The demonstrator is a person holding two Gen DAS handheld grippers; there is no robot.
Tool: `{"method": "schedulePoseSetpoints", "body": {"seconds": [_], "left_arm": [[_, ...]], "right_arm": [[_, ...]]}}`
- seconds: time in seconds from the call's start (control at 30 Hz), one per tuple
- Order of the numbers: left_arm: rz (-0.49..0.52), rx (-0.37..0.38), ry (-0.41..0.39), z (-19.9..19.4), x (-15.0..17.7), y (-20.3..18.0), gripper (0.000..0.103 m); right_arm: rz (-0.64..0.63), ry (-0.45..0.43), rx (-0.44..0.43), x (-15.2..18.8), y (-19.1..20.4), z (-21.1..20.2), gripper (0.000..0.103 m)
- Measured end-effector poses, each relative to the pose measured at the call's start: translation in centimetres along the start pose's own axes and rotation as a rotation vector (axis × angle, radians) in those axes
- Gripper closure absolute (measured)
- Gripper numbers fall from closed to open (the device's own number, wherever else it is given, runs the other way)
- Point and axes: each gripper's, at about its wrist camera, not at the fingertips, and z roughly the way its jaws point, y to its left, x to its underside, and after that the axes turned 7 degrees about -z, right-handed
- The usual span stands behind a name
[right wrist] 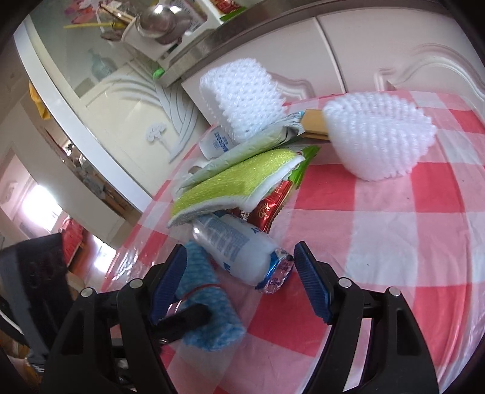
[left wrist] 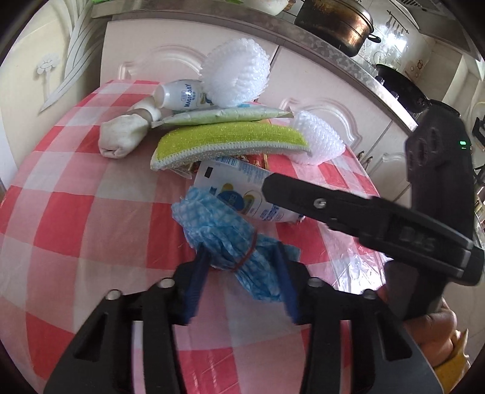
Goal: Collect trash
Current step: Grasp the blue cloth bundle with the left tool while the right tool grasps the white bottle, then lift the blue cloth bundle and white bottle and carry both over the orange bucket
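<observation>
Straddling the blue cloth [left wrist: 224,239] near the table's [left wrist: 75,212] front edge, the left gripper [left wrist: 242,272] gapes, not yet clamped. The right gripper [right wrist: 239,280], also spread, brackets the bottle [right wrist: 236,248]. Soft and light, the cloth likely grips best at its rubber band [left wrist: 245,257].

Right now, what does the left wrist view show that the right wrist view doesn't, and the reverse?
Left wrist only: a rolled off-white cloth at the pile's far left and a dark metal pot on the counter.

Right wrist only: a red foil wrapper under the pile and the crinkled foil cap of the white plastic bottle.

Both: the blue checked cloth bundle tied with a red band, between the left claw's blue pads, the green scrubbing pad, and that bottle inside the open right claw.
</observation>
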Motion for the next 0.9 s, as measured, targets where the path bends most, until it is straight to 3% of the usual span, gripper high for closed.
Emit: {"method": "schedulePoseSetpoints", "body": {"seconds": [0.2, 0.27, 0.3, 0.63, 0.9], "left_arm": [[-0.019, 0.007, -0.008, -1.3, -0.1, 1.5, 0.07], [-0.017, 0.002, -0.013, -1.7, 0.0, 1.8, 0.071], [-0.017, 0.002, -0.013, -1.8, 0.1, 1.9, 0.071], [-0.018, 0.008, -0.021, -3.9, 0.9, 3.4, 0.073], [-0.03, 0.04, -0.009, -5.8, 2.0, 4.8, 0.073]], "right_arm": [[-0.028, 0.03, 0.008, -0.1, 0.3, 1.2, 0.029], [-0.054, 0.042, 0.021, 0.1, 0.8, 1.5, 0.034], [-0.064, 0.048, 0.032, 0.2, 1.0, 1.6, 0.042], [-0.053, 0.041, 0.056, 2.1, 2.5, 0.6, 0.059], [-0.008, 0.046, 0.028, 4.7, 4.5, -0.7, 0.062]]}}
